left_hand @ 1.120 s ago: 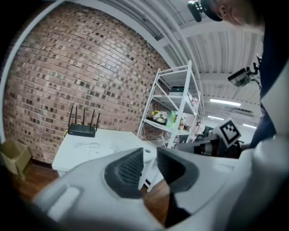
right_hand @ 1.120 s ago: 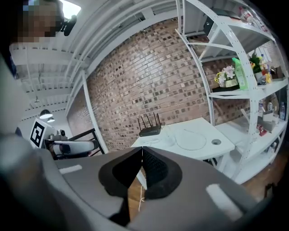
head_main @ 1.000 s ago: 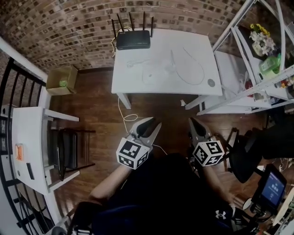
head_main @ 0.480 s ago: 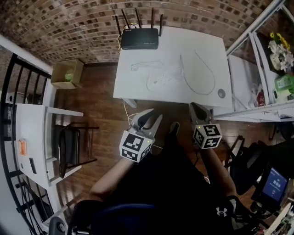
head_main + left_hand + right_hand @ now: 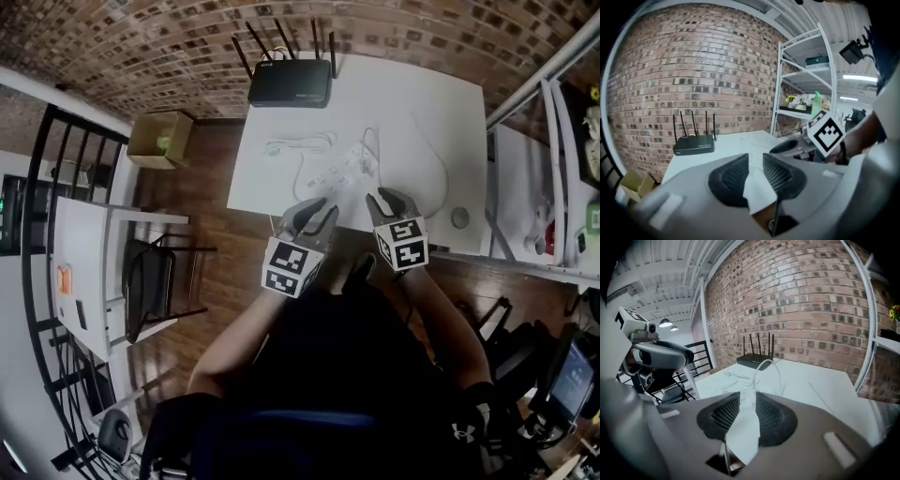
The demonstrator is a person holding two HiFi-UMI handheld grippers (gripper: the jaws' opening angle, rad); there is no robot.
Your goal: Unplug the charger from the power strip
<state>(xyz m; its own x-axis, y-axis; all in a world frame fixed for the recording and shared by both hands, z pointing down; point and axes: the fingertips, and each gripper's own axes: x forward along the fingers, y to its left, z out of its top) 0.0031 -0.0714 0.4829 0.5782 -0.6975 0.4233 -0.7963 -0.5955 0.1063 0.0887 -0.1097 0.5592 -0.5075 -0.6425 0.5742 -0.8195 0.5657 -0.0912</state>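
Table (image 5: 441, 103): white, against the brick wall. Both grippers had come in from over the wooden floor and now stood at its near edge.
Router (image 5: 291, 84): black, aerials up, at the table's far left corner, untouched.
Left gripper (image 5: 317, 208): over the near edge, left of the strip; fingers apart with nothing between them, just bare tabletop beyond.
Right gripper (image 5: 392, 200): over the near edge beside the left one; its fingers had just been opening from fully together and stood a little apart, nothing between them, lined up on the strip ahead.
Power strip (image 5: 345, 169): white, lying at an angle mid-table, near both grippers but touched by neither.
Charger (image 5: 754, 390): small and white, seemingly in its socket on the strip, its cable (image 5: 768, 363) arching up behind it.
Meaning: I judged the reach nearly done and the pull not begun; the right gripper looked readied for the plug, the left free to steady the strip.
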